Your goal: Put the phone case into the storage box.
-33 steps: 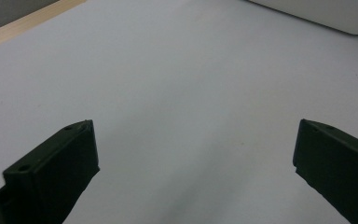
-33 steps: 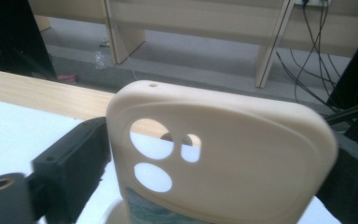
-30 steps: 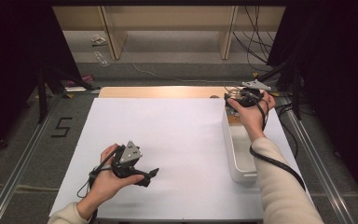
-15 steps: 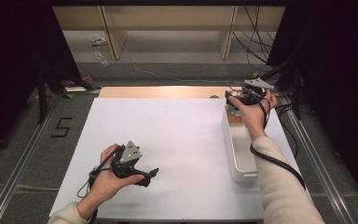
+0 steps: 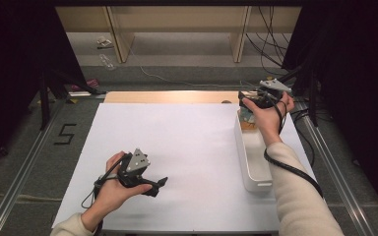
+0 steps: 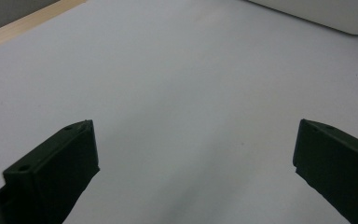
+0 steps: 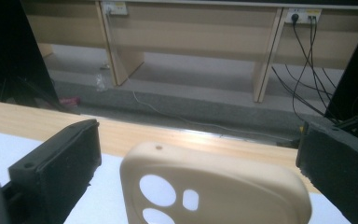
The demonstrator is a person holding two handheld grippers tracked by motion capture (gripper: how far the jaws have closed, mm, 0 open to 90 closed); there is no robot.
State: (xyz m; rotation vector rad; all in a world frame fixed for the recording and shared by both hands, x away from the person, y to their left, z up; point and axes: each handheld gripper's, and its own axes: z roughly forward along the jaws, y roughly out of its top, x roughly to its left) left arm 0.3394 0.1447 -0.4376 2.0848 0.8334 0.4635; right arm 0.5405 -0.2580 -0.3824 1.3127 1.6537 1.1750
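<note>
Two grippers, far apart. Right gripper [image 5: 248,105] sits over the far end of the long white plastic bin [image 5: 252,167]; its jaws stand wide, gripping nothing, with the cream-coloured soft phone case [image 7: 214,191] upright between them, camera cut-outs facing the lens. Case lies dead ahead and low, its flat face crosswise to the jaws, touching neither. Left gripper [image 5: 160,183] rests near the white table sheet [image 5: 187,142], jaws also wide and empty, well apart from the case; right is clearly nearer.

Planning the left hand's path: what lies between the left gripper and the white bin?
In the high view, only bare white table top lies between the left gripper and the white bin. The left gripper view agrees.
</note>
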